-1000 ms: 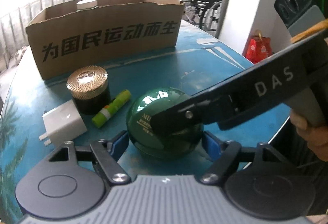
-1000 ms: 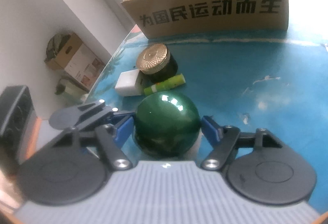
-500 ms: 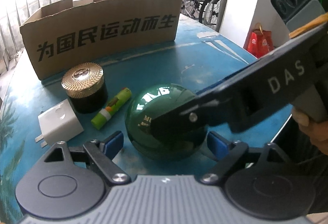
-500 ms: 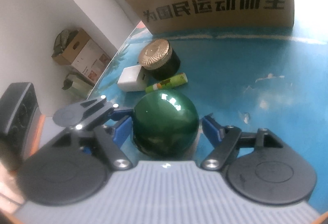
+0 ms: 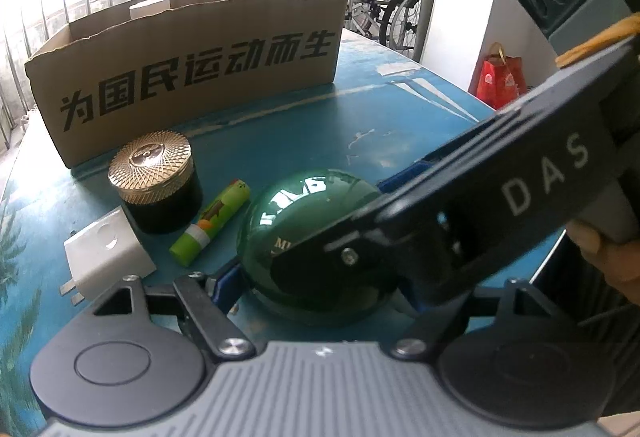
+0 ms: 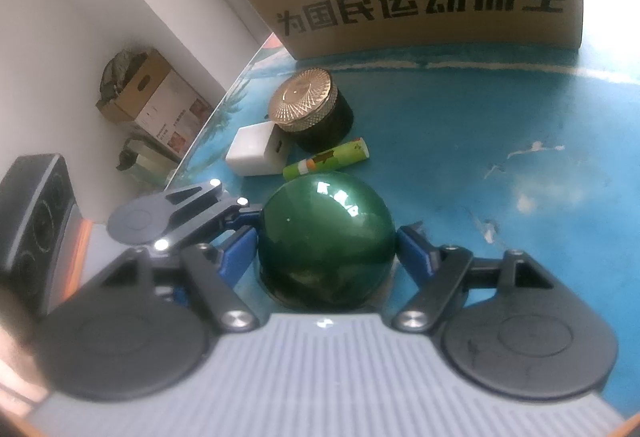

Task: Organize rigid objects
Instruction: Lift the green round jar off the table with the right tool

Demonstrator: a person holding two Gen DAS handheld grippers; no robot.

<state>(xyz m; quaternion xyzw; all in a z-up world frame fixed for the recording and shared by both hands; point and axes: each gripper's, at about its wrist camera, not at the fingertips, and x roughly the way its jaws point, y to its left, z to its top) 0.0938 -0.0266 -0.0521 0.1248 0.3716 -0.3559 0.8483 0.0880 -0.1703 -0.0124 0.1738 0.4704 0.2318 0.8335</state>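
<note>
While closing, with the green dome (image 5: 308, 213) between them: jaws of left gripper (image 5: 316, 289). Near pad just beside the dome's flank, far pad hidden behind the other tool's finger, so cannot tell whether pressing yet. At right gripper (image 6: 326, 249), jaws spread to the dome's full width, blue pads (image 6: 240, 253) hard up against both flanks. Looks like contact; cannot confirm a squeeze.

Dome sitting flat side down on the blue tabletop (image 6: 520, 117), near its front edge.

Handling, as judged: hard shell, high gloss, strongly curved, so probably slick under the pads and prone to squirting upward or forward if pinched high. Best taken low, at the widest girth just above the base. Weight unknown, likely moderate. Possibly glass or lacquer, so no knocks.

Outward: green tube (image 6: 326, 160) just beside the dome, then gold-lidded jar (image 6: 312, 109) and white charger (image 6: 256, 155). Cardboard box (image 6: 420, 1) well beyond, open-topped, likely destination.
</note>
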